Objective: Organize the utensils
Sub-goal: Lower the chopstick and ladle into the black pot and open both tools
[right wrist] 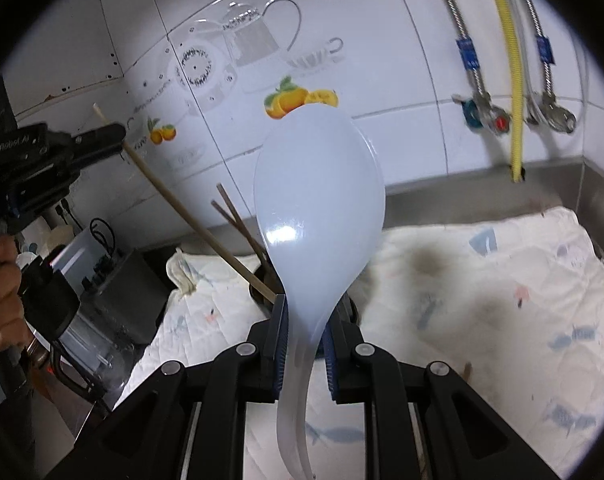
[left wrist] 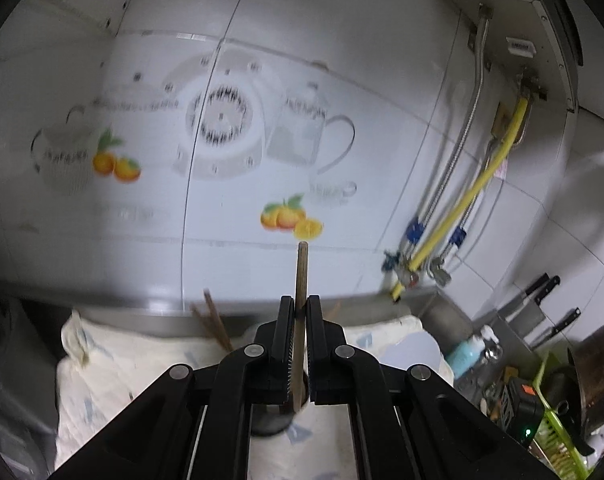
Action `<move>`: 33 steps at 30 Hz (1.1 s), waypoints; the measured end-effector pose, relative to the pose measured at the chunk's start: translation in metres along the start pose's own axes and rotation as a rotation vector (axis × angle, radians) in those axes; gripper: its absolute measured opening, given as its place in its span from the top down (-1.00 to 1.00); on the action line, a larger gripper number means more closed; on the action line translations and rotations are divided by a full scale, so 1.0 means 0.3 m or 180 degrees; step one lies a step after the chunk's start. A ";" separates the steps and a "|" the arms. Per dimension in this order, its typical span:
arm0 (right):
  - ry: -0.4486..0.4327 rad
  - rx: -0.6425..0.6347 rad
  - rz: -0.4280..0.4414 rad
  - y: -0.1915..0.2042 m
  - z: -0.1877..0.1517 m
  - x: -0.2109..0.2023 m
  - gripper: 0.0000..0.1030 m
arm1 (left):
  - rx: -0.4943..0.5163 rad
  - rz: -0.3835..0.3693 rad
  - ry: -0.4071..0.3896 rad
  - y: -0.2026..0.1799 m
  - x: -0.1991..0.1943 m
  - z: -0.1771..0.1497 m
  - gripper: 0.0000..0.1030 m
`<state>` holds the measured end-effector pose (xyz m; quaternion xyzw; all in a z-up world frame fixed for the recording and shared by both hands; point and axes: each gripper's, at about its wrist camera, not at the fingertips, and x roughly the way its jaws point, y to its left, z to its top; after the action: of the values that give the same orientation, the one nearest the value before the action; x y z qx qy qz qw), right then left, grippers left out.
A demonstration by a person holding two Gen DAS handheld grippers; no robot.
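Left gripper (left wrist: 300,312) pinching a wooden chopstick (left wrist: 301,272) (upright); right gripper (right wrist: 306,320) clamped on a white spoon (right wrist: 318,208) – bowl up

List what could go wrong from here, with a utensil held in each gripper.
1. The left gripper pinches a thin wooden chopstick by a small contact; it could pivot or slip out.
2. The right gripper holds the glossy white spoon at its narrow neck, so the heavy bowl may tilt.
3. The chopstick's lower end sits near the dark holder and could snag it.
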<state>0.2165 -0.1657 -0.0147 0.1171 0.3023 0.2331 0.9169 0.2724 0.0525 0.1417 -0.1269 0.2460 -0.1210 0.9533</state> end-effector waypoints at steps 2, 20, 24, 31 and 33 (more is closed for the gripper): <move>-0.0023 -0.0012 0.0011 -0.002 0.028 0.022 0.64 | 0.0055 0.0058 -0.0045 0.001 0.028 0.030 0.90; -0.0610 -0.0131 0.0138 0.026 0.211 0.242 0.64 | -0.0055 0.0264 0.0530 0.176 0.331 -0.095 0.90; -0.0671 -0.0163 0.0154 0.026 0.214 0.298 0.64 | -0.0105 0.0272 0.0623 0.209 0.359 -0.123 0.90; -0.0631 -0.0251 0.0086 0.011 0.173 0.362 0.64 | -0.0159 0.0288 0.0706 0.245 0.388 -0.144 0.90; -0.0576 -0.0255 0.0069 0.004 0.158 0.379 0.64 | -0.0180 0.0272 0.0737 0.250 0.399 -0.148 0.90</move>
<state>0.3255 -0.1115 -0.0335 0.1042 0.2074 0.2433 0.9418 0.3645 0.0796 0.0291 -0.1283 0.3629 -0.0871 0.9188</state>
